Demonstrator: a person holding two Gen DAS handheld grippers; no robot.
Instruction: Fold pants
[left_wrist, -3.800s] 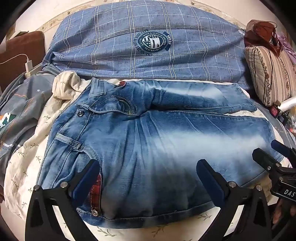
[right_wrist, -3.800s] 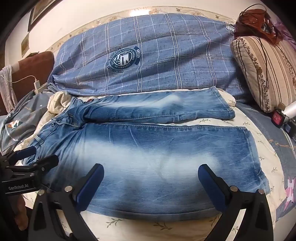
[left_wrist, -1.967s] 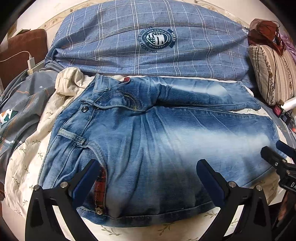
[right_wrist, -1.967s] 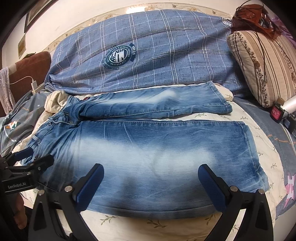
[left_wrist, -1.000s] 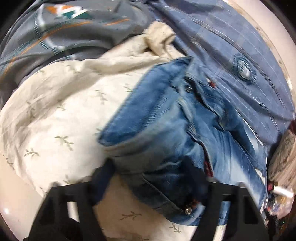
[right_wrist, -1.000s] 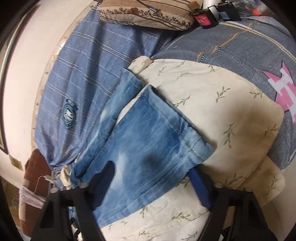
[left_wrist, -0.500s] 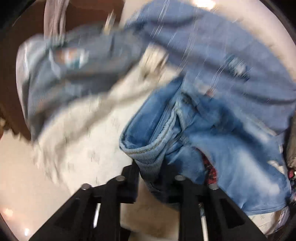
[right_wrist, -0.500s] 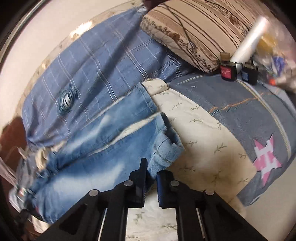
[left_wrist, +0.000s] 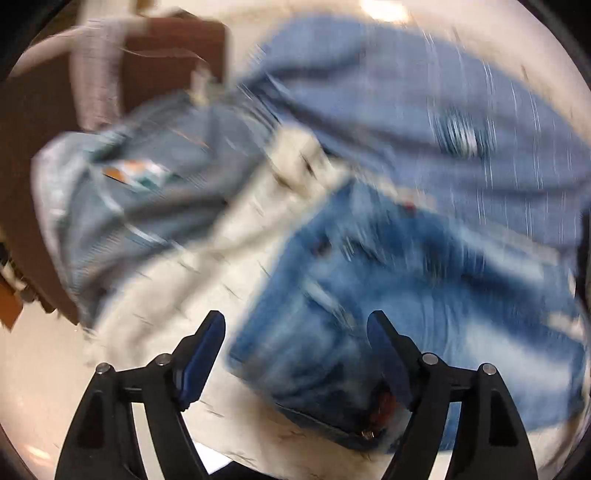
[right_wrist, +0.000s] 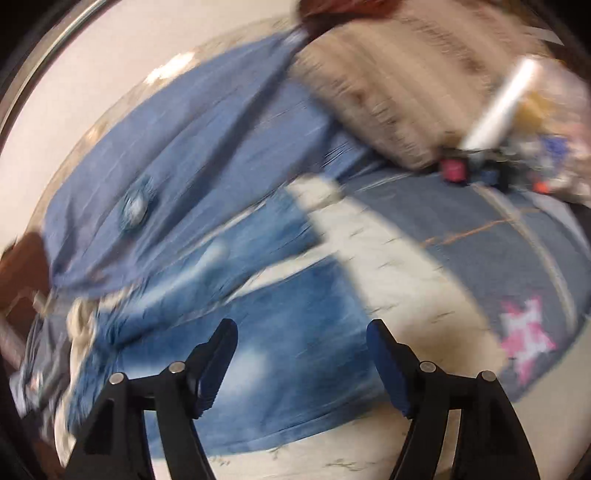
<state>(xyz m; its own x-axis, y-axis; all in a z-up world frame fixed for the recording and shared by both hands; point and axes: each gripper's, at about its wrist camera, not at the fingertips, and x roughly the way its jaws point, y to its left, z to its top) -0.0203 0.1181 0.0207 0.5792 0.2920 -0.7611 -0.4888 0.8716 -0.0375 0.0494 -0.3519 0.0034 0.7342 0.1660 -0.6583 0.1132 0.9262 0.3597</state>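
Blue faded jeans (left_wrist: 424, 280) lie on a cream leaf-print sheet (left_wrist: 207, 295). Both views are blurred by motion. In the left wrist view my left gripper (left_wrist: 295, 354) is open above the waistband corner, where a red lining and a button show; it holds nothing. In the right wrist view the jeans (right_wrist: 280, 354) show their leg end, and my right gripper (right_wrist: 301, 362) is open above the hem, holding nothing. The far leg lies behind, toward the blue blanket.
A blue plaid blanket (left_wrist: 461, 122) lies behind the jeans. A grey garment (left_wrist: 140, 192) and a brown headboard (left_wrist: 162, 62) are at the left. A striped pillow (right_wrist: 406, 85), small bottles (right_wrist: 458, 170) and a grey blanket with a pink star (right_wrist: 524, 339) are at the right.
Half a second ago both grippers were shut on the jeans, left on the waistband, right on the hem. Both have opened and let go, and the jeans lie on the sheet.
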